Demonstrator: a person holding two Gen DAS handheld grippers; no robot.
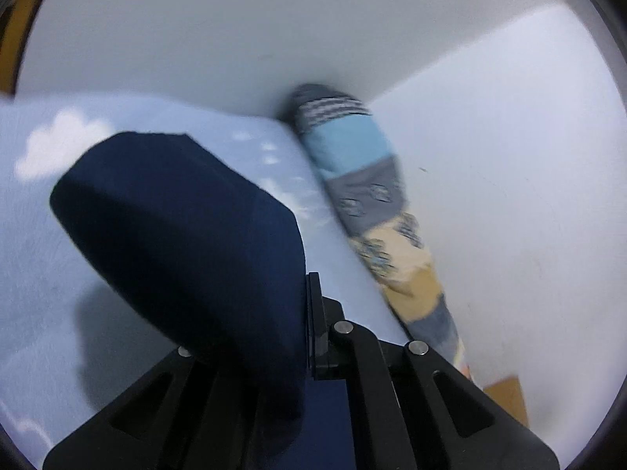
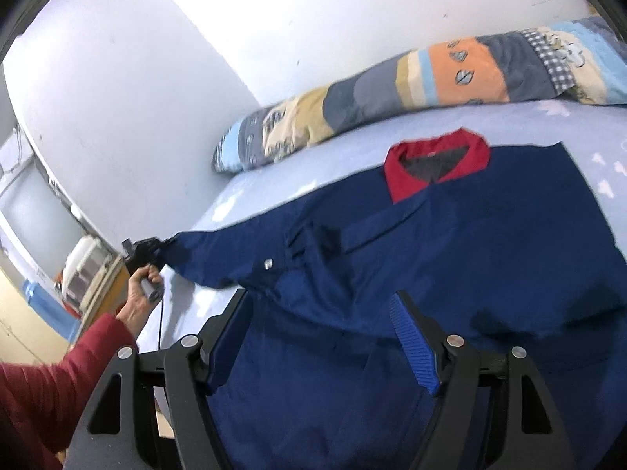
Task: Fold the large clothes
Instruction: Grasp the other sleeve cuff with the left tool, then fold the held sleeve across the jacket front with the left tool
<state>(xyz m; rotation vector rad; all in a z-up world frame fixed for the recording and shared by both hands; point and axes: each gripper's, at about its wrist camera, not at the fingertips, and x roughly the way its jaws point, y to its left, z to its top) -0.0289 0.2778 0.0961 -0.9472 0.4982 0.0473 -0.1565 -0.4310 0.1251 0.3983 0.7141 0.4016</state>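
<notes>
A navy jacket (image 2: 450, 243) with a red collar (image 2: 439, 164) lies spread on a light-blue bed sheet (image 2: 274, 184). Its sleeve (image 2: 219, 250) stretches left to my left gripper (image 2: 147, 252), which a hand (image 2: 139, 293) in a red sleeve holds. In the left wrist view the left gripper (image 1: 309, 293) is shut on the sleeve's dark blue cloth (image 1: 176, 227), which drapes over the left finger and hides it. My right gripper (image 2: 321, 325) hovers open over the jacket's lower part, its blue pads (image 2: 411, 337) wide apart and pressing on nothing.
A long patchwork pillow (image 2: 392, 90) (image 1: 352, 156) lies along the white wall (image 2: 313, 8) at the bed's far edge. Past the bed's left edge stand a cabinet and storage boxes (image 2: 86, 270). A brown box (image 1: 505, 395) sits low at the right.
</notes>
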